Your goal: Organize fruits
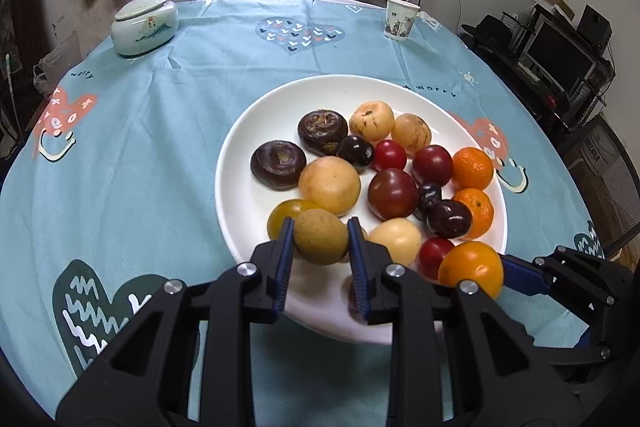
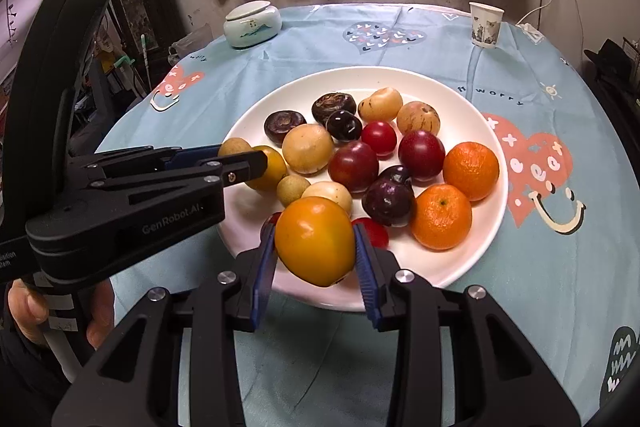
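While a crowded white round ceramic plate [image 1: 240, 155] sits on the counter's pale blue heart-printed cloth [image 1: 160, 115], two fruits are gripped above its near rim. A small tan-brown round fruit [image 1: 320, 237] is clamped between the blue pads of the left hand-held gripper [image 1: 320, 251], whose jaws are narrowly set. A glossy orange-yellow round fruit [image 2: 316, 241] is pinched by the right hand-held gripper [image 2: 316, 263], its jaws spread only as wide as the fruit. Packed on the plate behind them are three orange tangerines [image 2: 471, 171], dark red plums [image 2: 421, 155], small red tomatoes [image 2: 379, 138], two dark brown water chestnuts [image 1: 279, 165] and pale yellow fruits [image 1: 329, 185], many touching. In the right wrist view, the left tool's black body is seen reaching across the plate's left edge, held by a person's hand [image 2: 28, 311]. Farther back, a pale green lidded ceramic jar [image 1: 144, 25] and a white printed paper cup [image 1: 400, 19] stand well apart near the far edge. Bare cloth is left open to the plate's left and between plate and jar.
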A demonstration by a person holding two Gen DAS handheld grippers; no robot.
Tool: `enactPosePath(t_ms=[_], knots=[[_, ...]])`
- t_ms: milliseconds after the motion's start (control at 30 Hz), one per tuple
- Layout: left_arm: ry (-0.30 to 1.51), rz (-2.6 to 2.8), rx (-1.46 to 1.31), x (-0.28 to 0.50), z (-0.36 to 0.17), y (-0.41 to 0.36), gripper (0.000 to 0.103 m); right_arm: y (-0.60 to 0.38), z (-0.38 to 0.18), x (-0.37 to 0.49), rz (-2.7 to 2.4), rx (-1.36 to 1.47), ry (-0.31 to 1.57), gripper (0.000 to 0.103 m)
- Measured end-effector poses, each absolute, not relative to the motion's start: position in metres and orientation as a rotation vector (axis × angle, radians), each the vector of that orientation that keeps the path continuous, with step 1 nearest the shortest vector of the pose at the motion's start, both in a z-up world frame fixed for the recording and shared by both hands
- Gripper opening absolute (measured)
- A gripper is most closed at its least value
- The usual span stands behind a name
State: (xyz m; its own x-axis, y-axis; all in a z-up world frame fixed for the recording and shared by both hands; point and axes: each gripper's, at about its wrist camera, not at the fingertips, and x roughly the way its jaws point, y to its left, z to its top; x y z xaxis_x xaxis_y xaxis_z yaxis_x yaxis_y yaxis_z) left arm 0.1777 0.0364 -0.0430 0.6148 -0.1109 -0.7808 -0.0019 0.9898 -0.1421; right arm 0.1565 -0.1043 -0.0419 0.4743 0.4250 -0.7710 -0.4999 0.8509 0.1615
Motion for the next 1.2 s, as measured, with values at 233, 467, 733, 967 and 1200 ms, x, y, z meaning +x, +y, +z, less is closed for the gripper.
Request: enactPosePath(t_ms=[233,467,733,967,1200], knots=[[0.849,-0.045,-0.123,0.173,-0.032,0.036,0.065,-0.107,-0.032,0.156,0.509,-0.106,0.860,0.067],[0.790,-0.031,-0.141,0.154,-0.010,0.041,0.095,-0.123,-0.025,0.150,0.410,-0.117,0.842,0.067],[0.817,-0.084,-0.112,0.126,-0.006,0.024,0.100,-0.135,-0.024,0.137,0.377,-0.119,0.808,0.102],[0.797,-0.055,-0.048,0.106,-0.001,0.005,0.100,-0.141,-0.027,0.127,0.342,-0.149,0.823,0.102],[0.817,-0.061,-0.036,0.093,0.000,-0.005,0.100,-0.155,-0.028,0.112,0.310,-0.123,0.829,0.102]])
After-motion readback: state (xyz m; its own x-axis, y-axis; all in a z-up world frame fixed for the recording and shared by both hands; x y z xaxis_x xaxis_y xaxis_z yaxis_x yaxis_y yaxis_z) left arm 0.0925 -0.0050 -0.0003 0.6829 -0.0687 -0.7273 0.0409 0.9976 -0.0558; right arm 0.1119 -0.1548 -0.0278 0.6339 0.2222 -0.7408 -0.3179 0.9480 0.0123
